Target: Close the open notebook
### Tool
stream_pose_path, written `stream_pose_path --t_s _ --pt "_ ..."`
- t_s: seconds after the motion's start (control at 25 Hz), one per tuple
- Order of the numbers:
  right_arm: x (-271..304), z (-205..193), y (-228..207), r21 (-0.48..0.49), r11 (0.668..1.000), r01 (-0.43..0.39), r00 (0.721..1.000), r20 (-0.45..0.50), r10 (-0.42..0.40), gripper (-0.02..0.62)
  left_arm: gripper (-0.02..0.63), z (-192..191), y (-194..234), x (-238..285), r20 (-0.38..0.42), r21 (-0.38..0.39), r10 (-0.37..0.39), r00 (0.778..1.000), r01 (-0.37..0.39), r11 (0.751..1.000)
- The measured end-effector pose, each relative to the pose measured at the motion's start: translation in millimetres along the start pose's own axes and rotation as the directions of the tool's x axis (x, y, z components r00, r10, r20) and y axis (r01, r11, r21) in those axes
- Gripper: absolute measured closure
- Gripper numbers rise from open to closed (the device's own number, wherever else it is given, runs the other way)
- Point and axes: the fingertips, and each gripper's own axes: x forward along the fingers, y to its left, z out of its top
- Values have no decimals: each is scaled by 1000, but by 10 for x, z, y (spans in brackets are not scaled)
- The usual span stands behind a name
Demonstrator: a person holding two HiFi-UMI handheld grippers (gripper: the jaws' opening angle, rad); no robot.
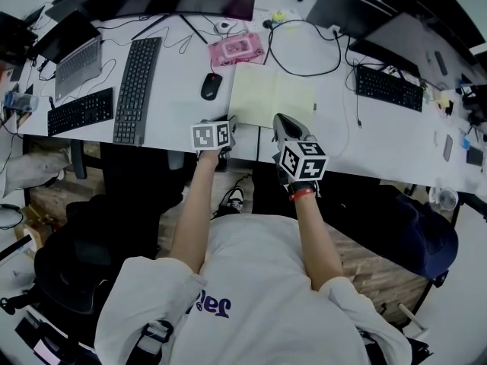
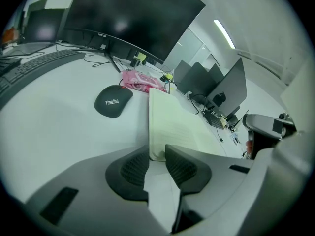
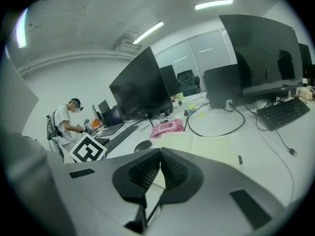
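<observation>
The open notebook [image 1: 272,96] lies on the tabletop [image 1: 175,124] near its front edge. A mouse [image 1: 211,86] sits just left of it and a keyboard [image 1: 137,90] farther left, with a flat case [image 1: 237,49] behind the notebook. The left gripper [image 1: 230,122] is at its near left corner, the right gripper [image 1: 282,122] at its near edge

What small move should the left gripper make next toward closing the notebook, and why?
Probably close the left gripper on the notebook's near left corner. The notebook lies open and flat on the desk, that corner sits at the jaw tips, and the jaws do not yet seem to pinch it. The right gripper, shut, holds nothing.
</observation>
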Motion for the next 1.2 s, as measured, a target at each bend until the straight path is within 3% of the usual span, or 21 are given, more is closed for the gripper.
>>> stream_pose_path --t_s 0.68,1.2 --pt "-152 45 -137 61 997 42 998 46 -44 594 503 50 -100 -111 43 49 24 999 -26 998" --pt "-323 84 -134 51 999 18 998 65 -21 594 515 133 -295 -246 91 115 38 995 -49 992"
